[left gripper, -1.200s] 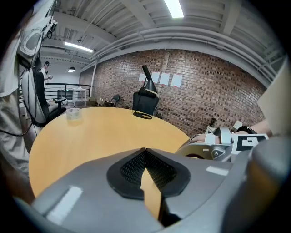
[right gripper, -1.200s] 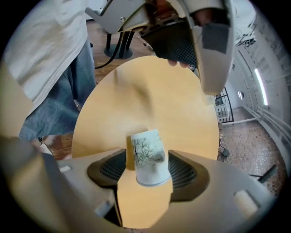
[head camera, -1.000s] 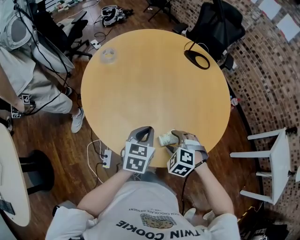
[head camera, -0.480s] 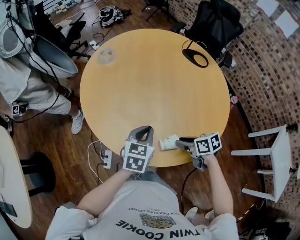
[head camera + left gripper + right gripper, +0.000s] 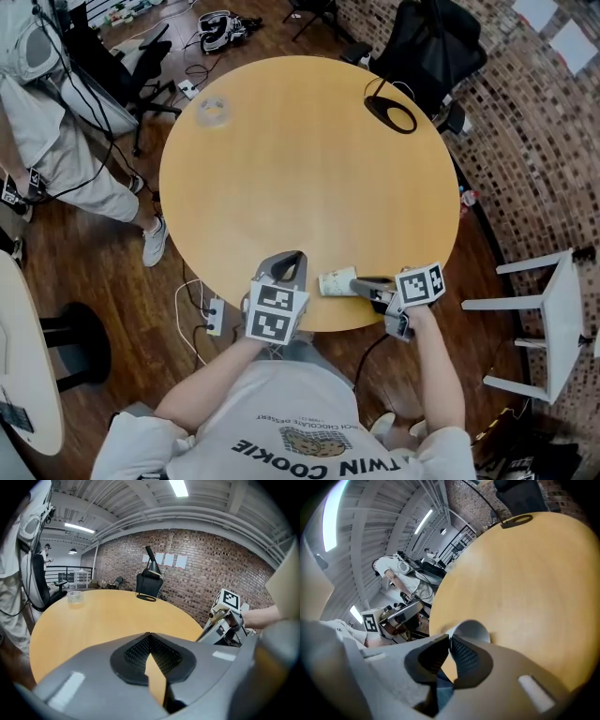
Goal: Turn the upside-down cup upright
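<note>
Right gripper [image 5: 360,283], just closing, pinching cup [image 5: 336,281] edge

The table [image 5: 309,197] is wide open through the middle, with nothing from the centre out to 3 and 9 o'clock. Only a few bits sit on it: a small clear roll [image 5: 214,111] near the rim at 11 o'clock, a black ring-shaped thing [image 5: 394,116] near the rim at 1 o'clock, and the cup [image 5: 336,281] lying on its side right at the 6 o'clock edge. Off the table it's tighter — a black chair [image 5: 436,52] just past 1 o'clock, a person [image 5: 70,159] standing out around 9 to 10, and a white stool [image 5: 544,319] at 4.
</note>
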Demonstrator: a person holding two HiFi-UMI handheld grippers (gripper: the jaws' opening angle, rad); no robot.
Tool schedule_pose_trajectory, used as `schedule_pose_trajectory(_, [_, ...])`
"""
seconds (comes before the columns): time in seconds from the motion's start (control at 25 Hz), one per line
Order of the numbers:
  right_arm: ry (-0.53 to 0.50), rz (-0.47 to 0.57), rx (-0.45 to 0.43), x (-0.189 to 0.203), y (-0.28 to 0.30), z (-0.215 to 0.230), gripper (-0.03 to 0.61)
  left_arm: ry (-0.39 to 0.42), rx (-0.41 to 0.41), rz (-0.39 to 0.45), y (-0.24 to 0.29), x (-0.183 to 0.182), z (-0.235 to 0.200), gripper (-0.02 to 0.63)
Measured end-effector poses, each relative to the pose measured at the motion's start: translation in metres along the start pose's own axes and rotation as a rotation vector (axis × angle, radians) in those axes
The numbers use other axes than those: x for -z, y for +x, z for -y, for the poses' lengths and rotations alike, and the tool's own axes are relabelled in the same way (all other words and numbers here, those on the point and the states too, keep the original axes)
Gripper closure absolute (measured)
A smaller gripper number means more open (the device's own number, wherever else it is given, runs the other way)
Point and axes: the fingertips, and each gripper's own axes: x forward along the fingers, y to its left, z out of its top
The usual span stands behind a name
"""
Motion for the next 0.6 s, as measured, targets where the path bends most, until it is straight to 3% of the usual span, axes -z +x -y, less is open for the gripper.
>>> schedule_pose_trajectory(0.28, [-0.267, -0.092, 0.09, -0.02, 0.013, -0.043, 0.565, -0.002, -0.001, 0.012, -0.003, -0.001, 0.003, 0.611])
schedule_pose_trajectory(0.48, [-0.69, -0.347, 0.4, -0.015, 0.03, -0.038, 0.565, -0.006, -0.002, 0.012, -0.005, -0.001, 0.001, 0.611])
schedule_pose_trajectory(0.6, [-0.896, -0.455, 0.5, -0.008, 0.04, -0.038, 0.565, -0.01, -0.004, 0.012, -0.007, 0.0, -0.001, 0.611])
